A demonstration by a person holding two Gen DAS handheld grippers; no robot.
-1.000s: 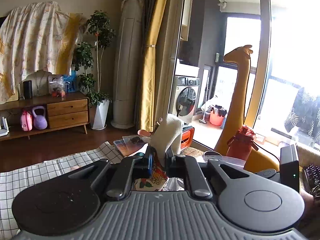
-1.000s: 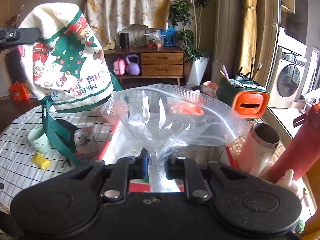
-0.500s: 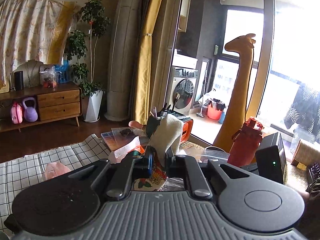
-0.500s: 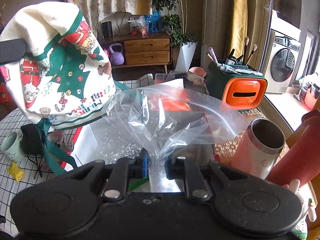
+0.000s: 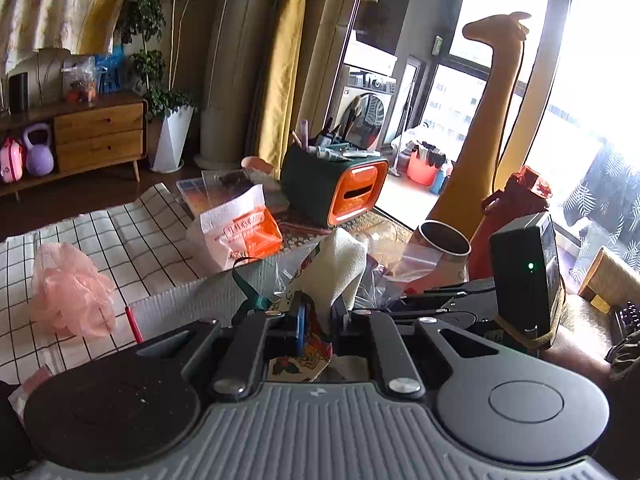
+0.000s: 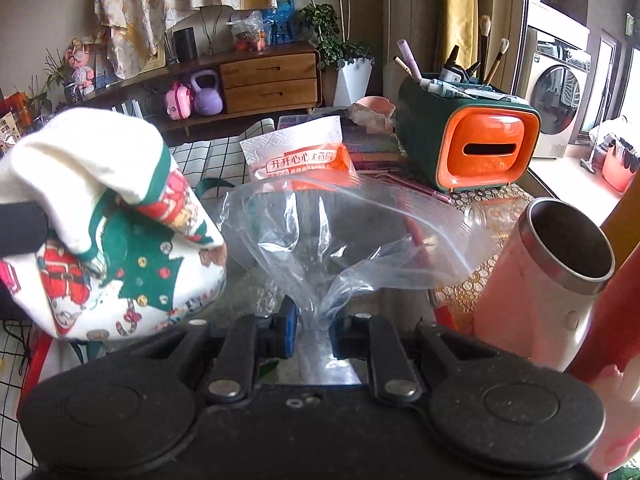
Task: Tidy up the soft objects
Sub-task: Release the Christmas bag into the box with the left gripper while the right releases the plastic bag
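Table cover: I see a white cloth with a black grid over the near surface
Organizer: a green box with an orange front stands upright; brushes and tubes stick out of its top
Tumbler: a pink steel-rimmed cup stands open-mouthed, just right of centre in my right view
Bottle: a red flask beside the tumbler
Giraffe: a tall yellow figure by the window
Far wall: I make out a wooden sideboard; a purple kettlebell under it; a potted plant in a white planter; a washing machine beyond the doorway
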